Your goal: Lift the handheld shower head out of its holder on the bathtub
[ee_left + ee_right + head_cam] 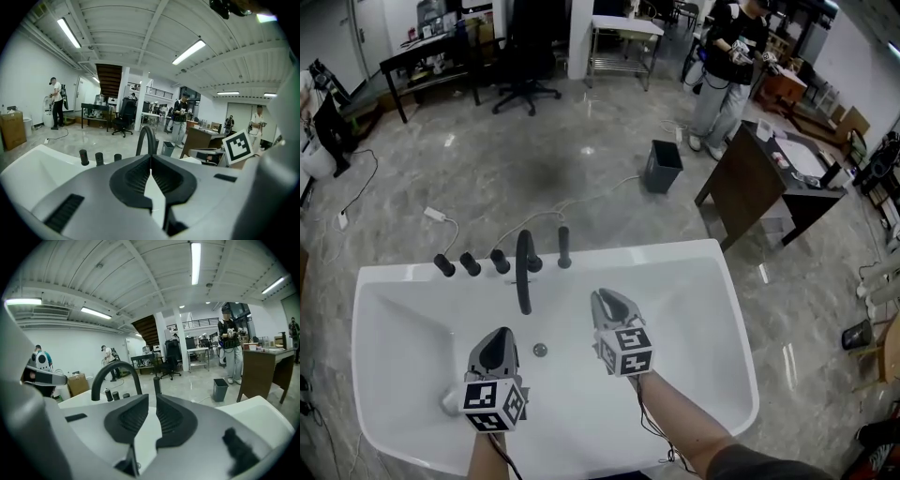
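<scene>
The right gripper (152, 398) has its jaws almost together, with only a thin slit between them and nothing caught in it. Just past their tips the handheld shower head (156, 384) stands upright on the far rim of the white bathtub (255, 406). It is beside the black arched spout (115, 373) and three black knobs (115, 395) (all in one row). Beyond, on the grey floor, are a dark bin (219, 389) and a brown desk (262, 369), with a person (230, 345) standing near them.

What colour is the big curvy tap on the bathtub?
Black. It shows best in the head view, where the curvy tap stands against the white bathtub.
</scene>
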Demonstrator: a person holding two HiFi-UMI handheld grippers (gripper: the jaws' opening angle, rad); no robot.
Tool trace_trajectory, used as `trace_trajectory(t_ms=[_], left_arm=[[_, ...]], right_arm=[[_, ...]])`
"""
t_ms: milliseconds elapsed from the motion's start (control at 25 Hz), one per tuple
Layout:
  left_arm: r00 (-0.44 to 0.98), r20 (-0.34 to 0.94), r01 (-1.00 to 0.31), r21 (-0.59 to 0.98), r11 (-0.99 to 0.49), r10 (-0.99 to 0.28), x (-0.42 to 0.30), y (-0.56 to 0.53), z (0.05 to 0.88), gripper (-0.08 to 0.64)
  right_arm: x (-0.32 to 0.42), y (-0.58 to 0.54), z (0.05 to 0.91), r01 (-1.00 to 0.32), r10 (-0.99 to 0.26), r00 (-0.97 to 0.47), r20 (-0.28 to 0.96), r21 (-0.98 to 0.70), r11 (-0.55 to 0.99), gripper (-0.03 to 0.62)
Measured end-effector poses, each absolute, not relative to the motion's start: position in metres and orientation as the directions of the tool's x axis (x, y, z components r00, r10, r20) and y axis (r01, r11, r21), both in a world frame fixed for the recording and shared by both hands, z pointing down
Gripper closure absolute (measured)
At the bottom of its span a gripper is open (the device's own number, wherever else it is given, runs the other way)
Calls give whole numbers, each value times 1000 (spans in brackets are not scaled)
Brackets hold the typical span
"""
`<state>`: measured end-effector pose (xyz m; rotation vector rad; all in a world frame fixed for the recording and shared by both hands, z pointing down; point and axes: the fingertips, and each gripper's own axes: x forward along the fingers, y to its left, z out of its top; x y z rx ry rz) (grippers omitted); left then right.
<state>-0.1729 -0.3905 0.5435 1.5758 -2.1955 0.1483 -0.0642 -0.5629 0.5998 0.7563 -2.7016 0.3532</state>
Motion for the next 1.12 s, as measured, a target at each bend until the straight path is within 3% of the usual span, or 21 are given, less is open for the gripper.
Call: trace_trajectory(t_ms=[360,760,1120], left_arm=[[-250,402,-906,225,360,-881,-182,-407,576,543],[-285,403,-897,208,390,-870,-204,-414,601,543],[-312,412,-882,210,422,-856,-222,-406,626,543]], right_arm=[[-100,-602,671,-546,-444,-799,404,-179,819,437],[-157,-627,703,-514,-428,-812,396,-141,846,388],[-193,-656,732,-525,-449,-799,400,-100,845,388]])
